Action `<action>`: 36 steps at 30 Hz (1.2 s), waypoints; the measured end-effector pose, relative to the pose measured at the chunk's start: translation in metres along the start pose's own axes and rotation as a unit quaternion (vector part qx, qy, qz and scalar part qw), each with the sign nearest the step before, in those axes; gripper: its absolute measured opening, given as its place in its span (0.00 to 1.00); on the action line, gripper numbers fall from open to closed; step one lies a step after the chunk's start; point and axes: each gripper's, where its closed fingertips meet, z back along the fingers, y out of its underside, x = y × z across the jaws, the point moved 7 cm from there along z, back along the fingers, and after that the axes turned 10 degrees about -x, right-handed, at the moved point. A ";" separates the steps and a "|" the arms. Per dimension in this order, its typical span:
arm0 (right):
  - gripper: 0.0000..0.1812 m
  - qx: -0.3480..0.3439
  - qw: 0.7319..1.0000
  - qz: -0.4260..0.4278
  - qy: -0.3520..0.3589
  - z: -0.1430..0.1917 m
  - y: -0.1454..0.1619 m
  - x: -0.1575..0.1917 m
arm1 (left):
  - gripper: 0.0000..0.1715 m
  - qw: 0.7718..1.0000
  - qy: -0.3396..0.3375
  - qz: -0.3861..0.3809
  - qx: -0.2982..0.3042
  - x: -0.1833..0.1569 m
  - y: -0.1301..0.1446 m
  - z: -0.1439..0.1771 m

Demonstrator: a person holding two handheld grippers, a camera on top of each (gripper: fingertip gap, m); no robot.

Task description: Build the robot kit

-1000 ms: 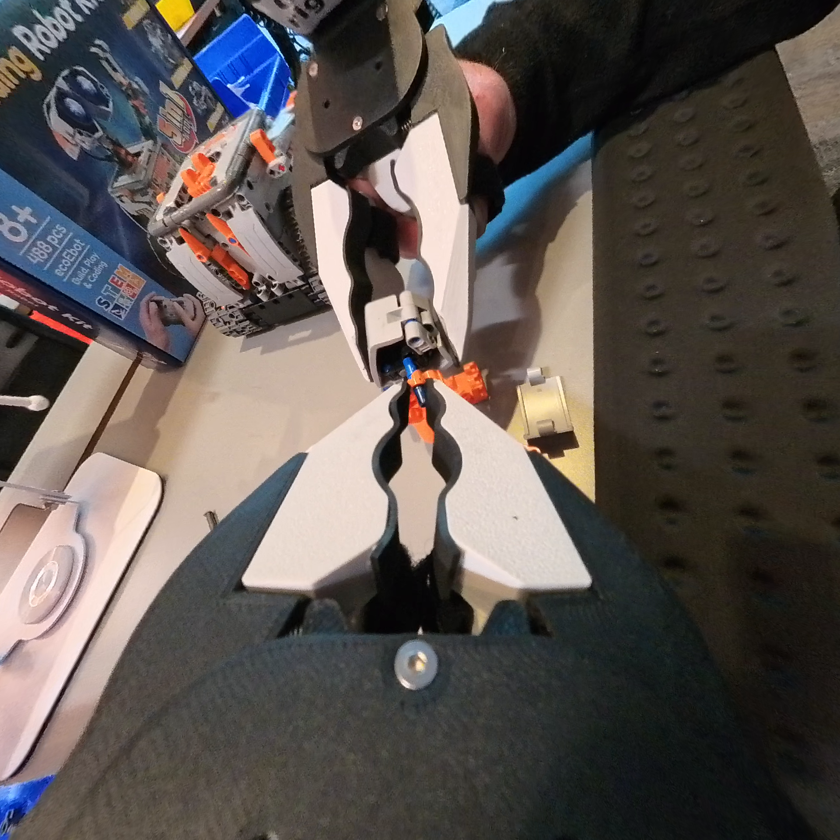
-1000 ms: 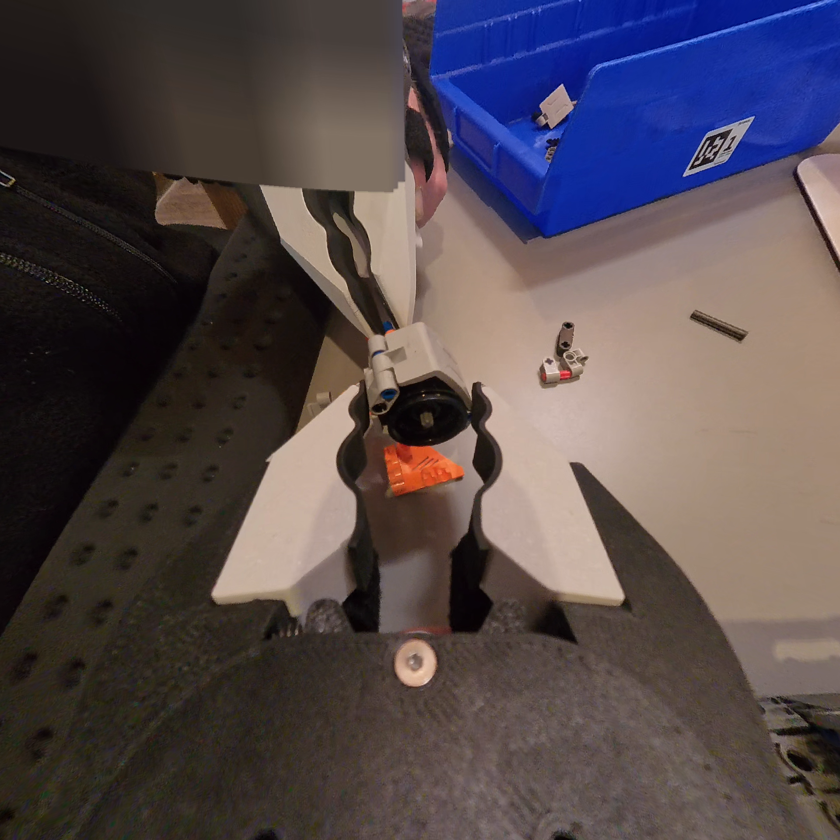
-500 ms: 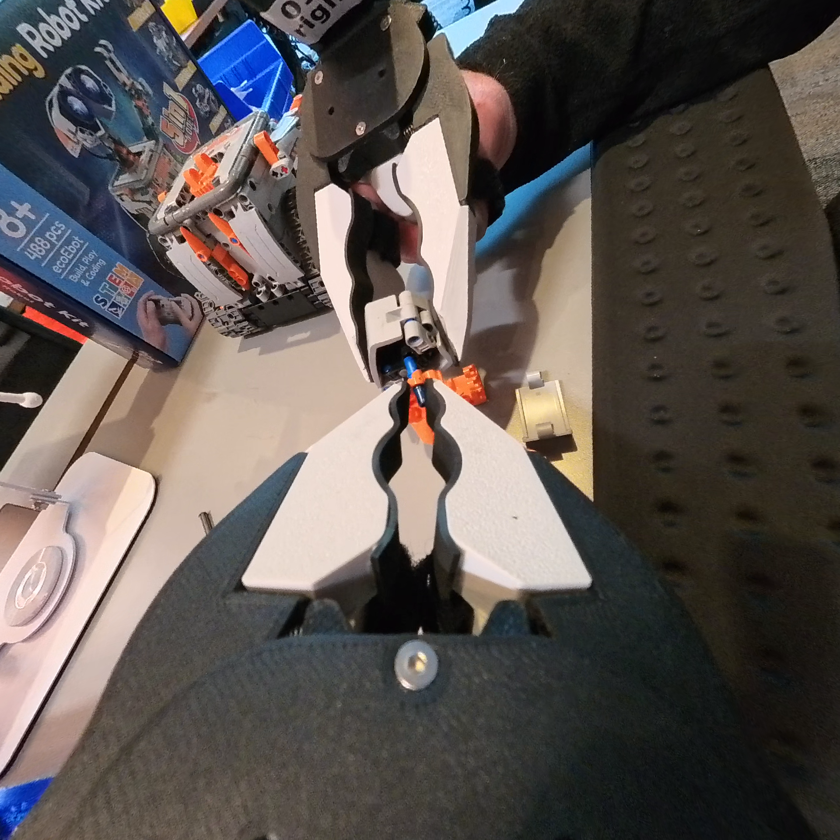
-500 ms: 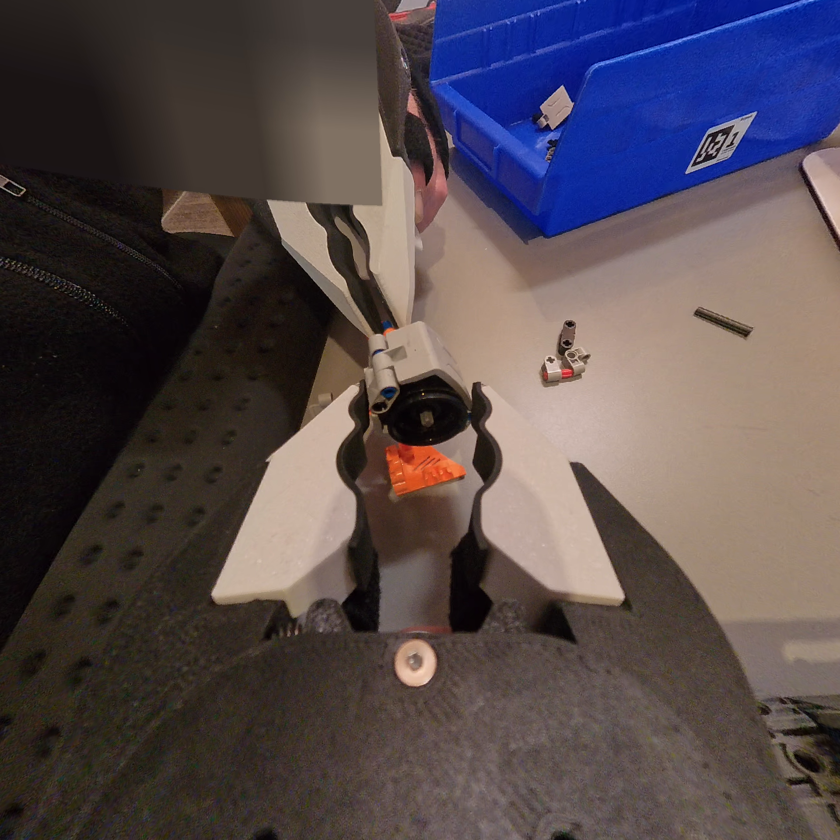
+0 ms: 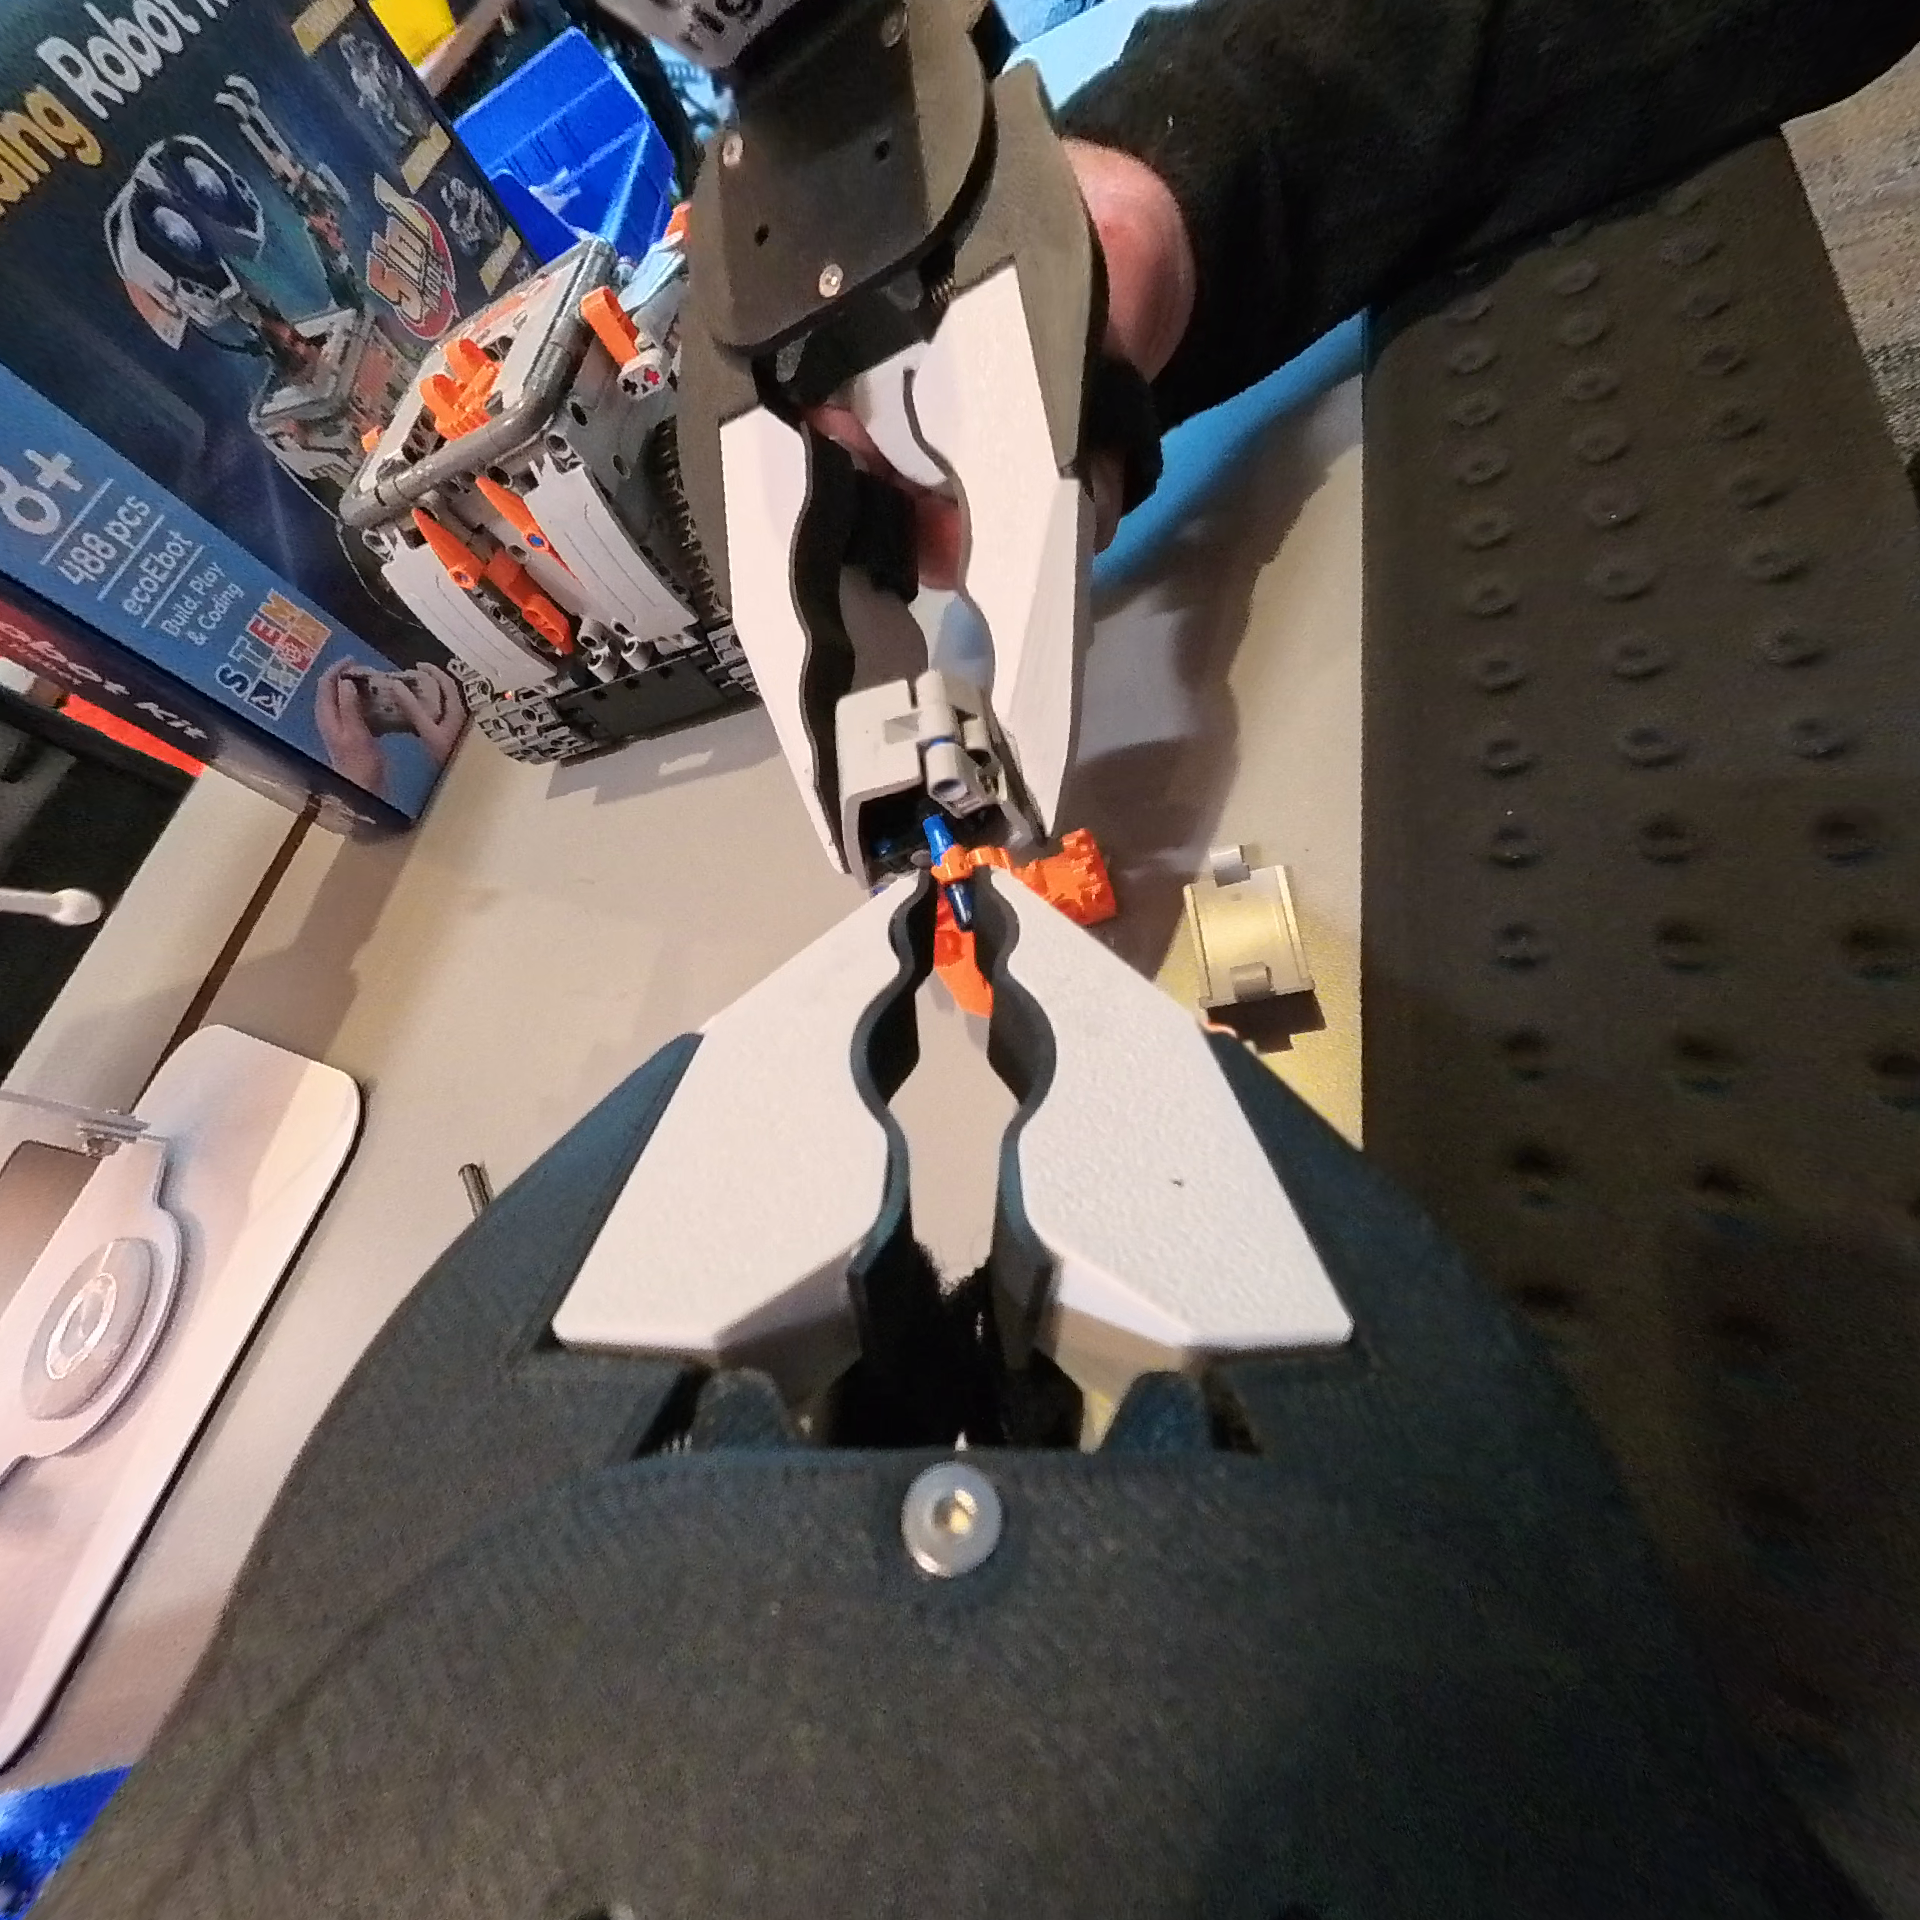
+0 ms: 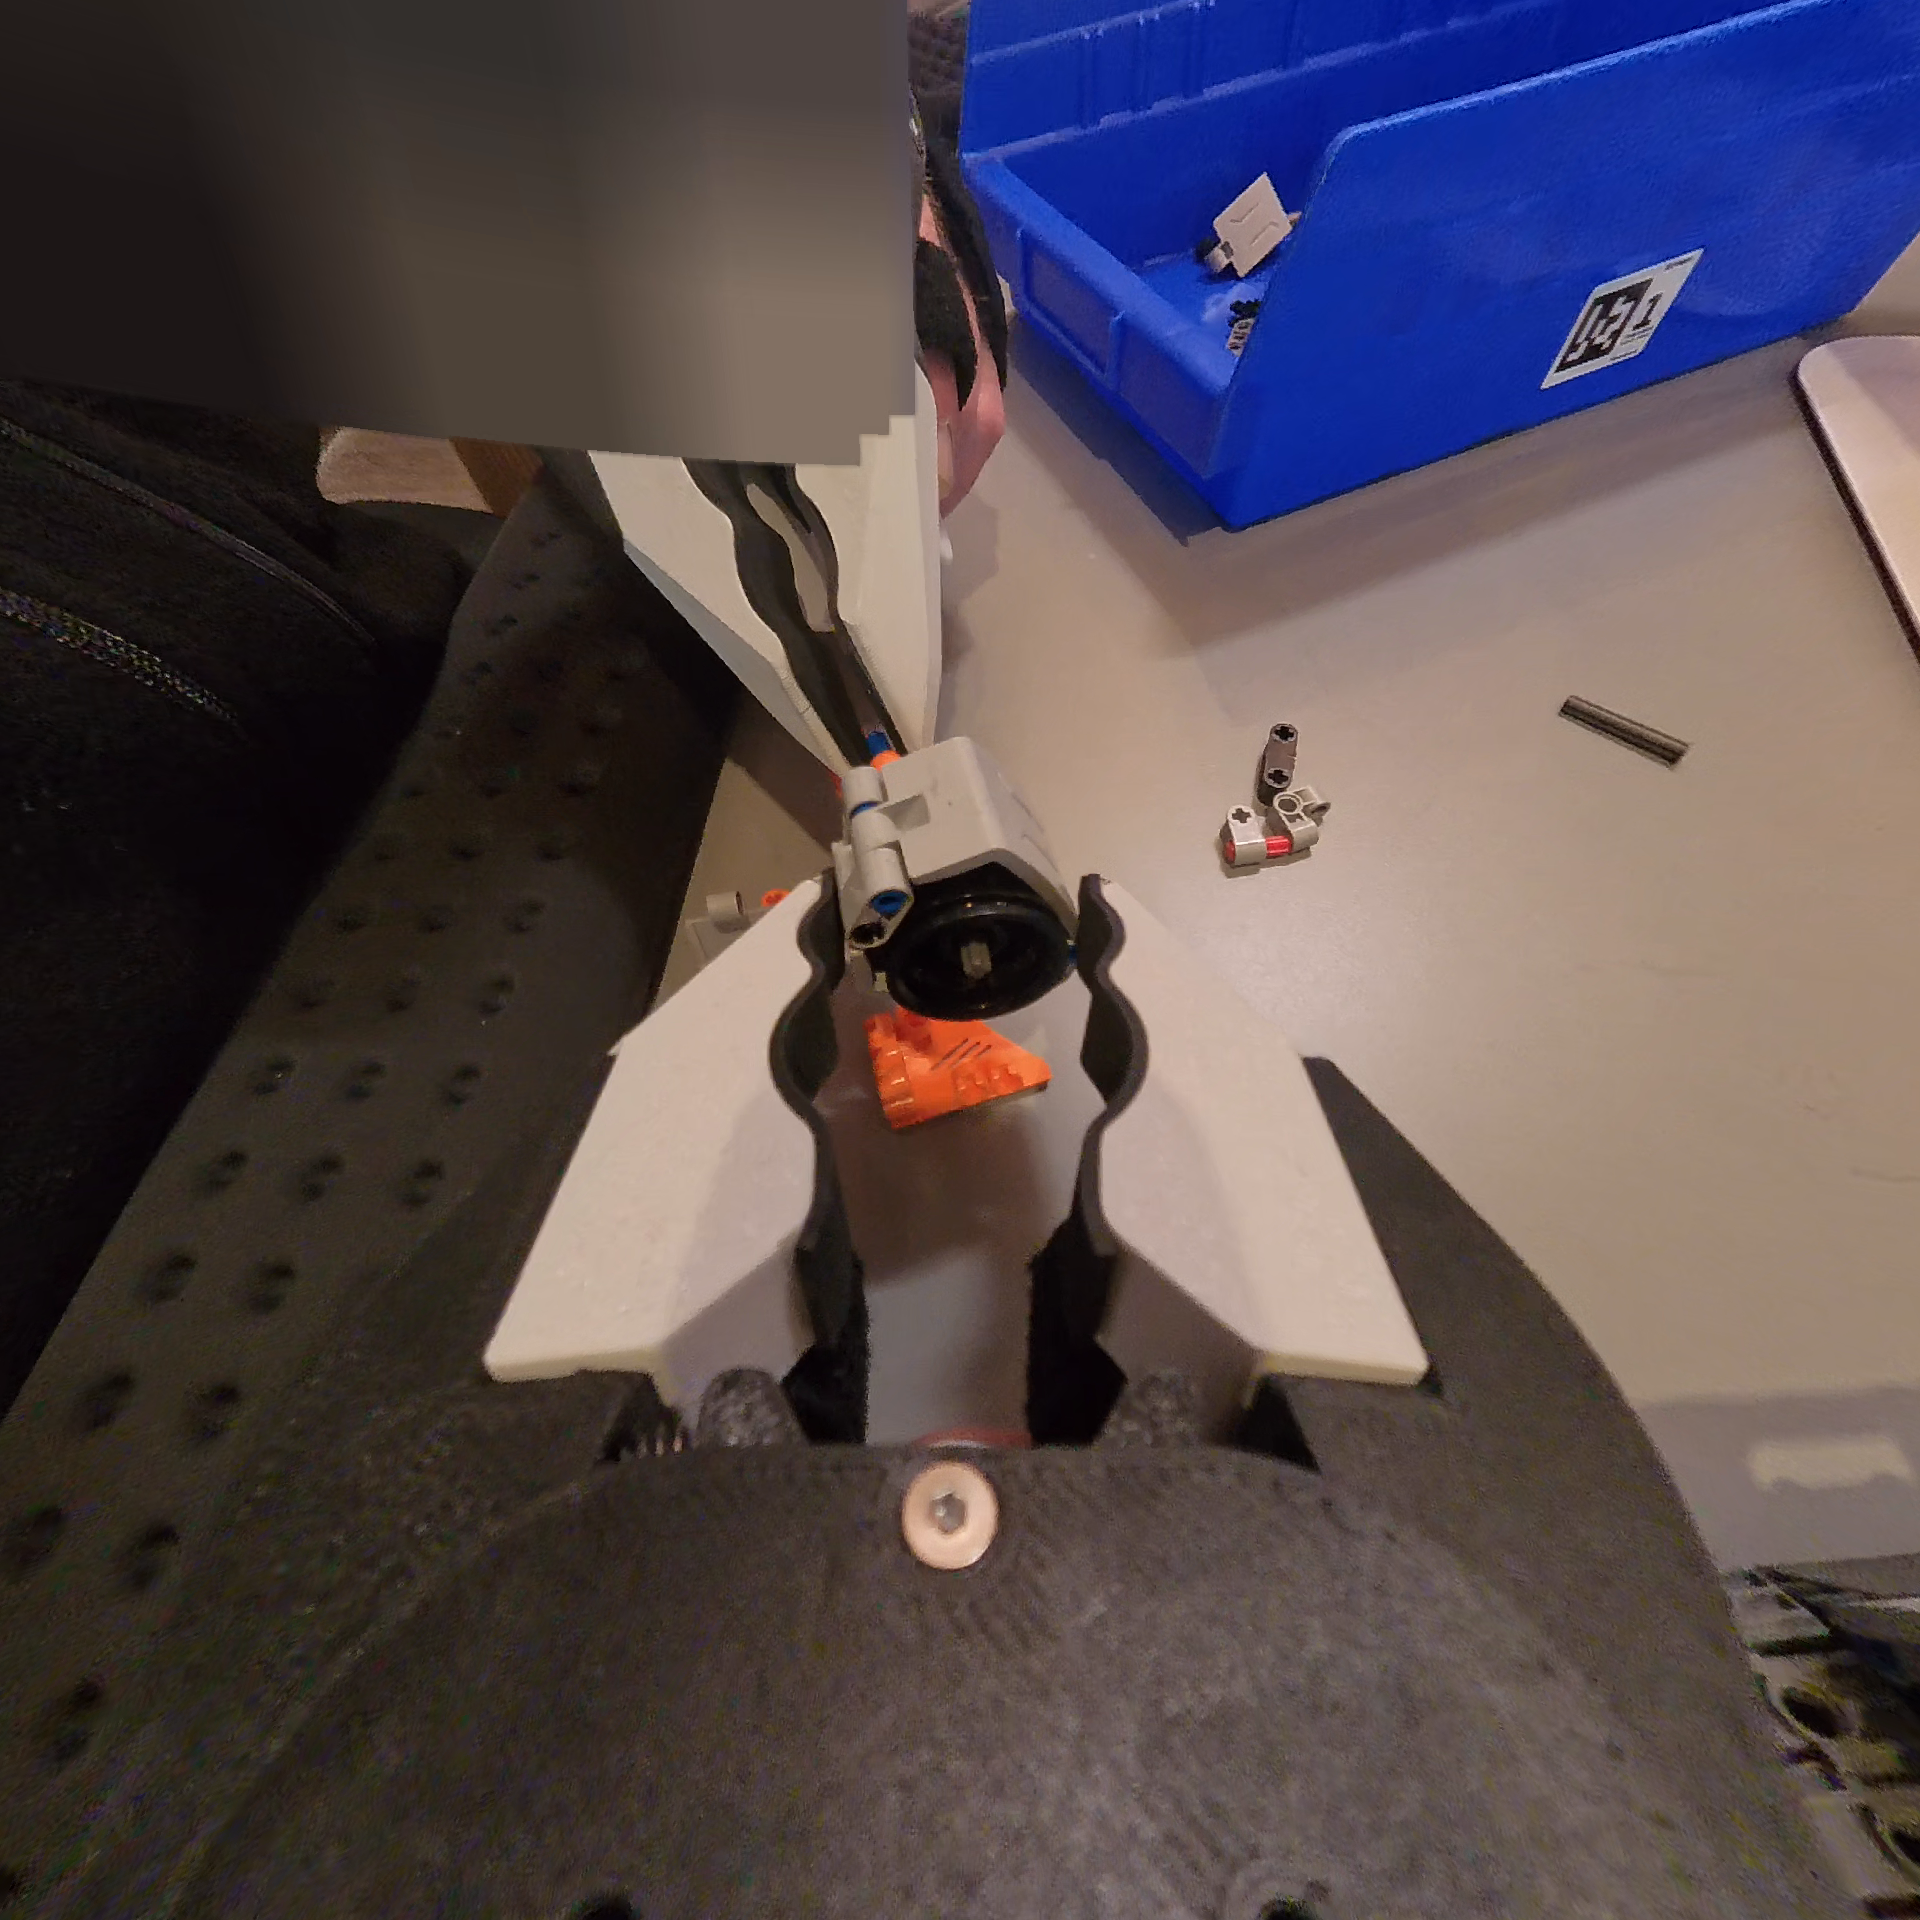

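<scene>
My left gripper (image 5: pixel 956 888) is shut on a small blue pin (image 5: pixel 951 857) with an orange part on it, a little above the table. Its tips meet the grey motor block (image 5: pixel 899 753) held by my right gripper, and the pin's end sits at the block's open underside. In the right wrist view my right gripper (image 6: pixel 956 904) is shut on that grey motor block (image 6: pixel 951 821), whose black round face (image 6: pixel 977 961) points at the camera. The left gripper (image 6: pixel 868 753) reaches the block from behind. An orange brick piece (image 6: pixel 956 1075) lies on the table below.
A grey curved panel (image 5: pixel 1247 935) lies beside the orange piece (image 5: pixel 1070 883). A built tracked robot model (image 5: pixel 540 540) and a kit box (image 5: pixel 156 364) stand at the back left. A white pad (image 5: pixel 177 1226), a blue bin (image 6: pixel 1455 312), small grey connectors (image 6: pixel 1273 816), a black axle (image 6: pixel 1621 727) and a black dimpled mat (image 5: pixel 1610 831) are around. The tips of both grippers are at nearly the same place. Between my right fingertips and the black axle (image 6: pixel 1621 727) there is roughly 15 cm.
Both grippers keep their hold tip to tip. The left wrist view has shifted a little; nothing else visibly differs.
</scene>
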 end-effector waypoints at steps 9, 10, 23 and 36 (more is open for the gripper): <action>0.24 0.051 0.998 0.040 0.021 -0.005 0.005 0.004 | 0.02 1.000 0.011 -0.011 0.023 -0.006 0.006 -0.004; 0.24 0.059 0.997 0.045 0.023 -0.006 0.005 0.004 | 0.02 0.999 0.012 -0.014 0.027 -0.006 0.007 -0.004; 0.23 0.127 0.987 0.091 0.034 -0.015 0.014 0.011 | 0.01 0.997 0.041 -0.026 0.060 -0.019 0.018 -0.013; 0.23 0.180 0.973 0.142 0.040 -0.014 0.015 0.015 | 0.01 0.994 0.043 -0.062 0.078 -0.024 0.019 -0.018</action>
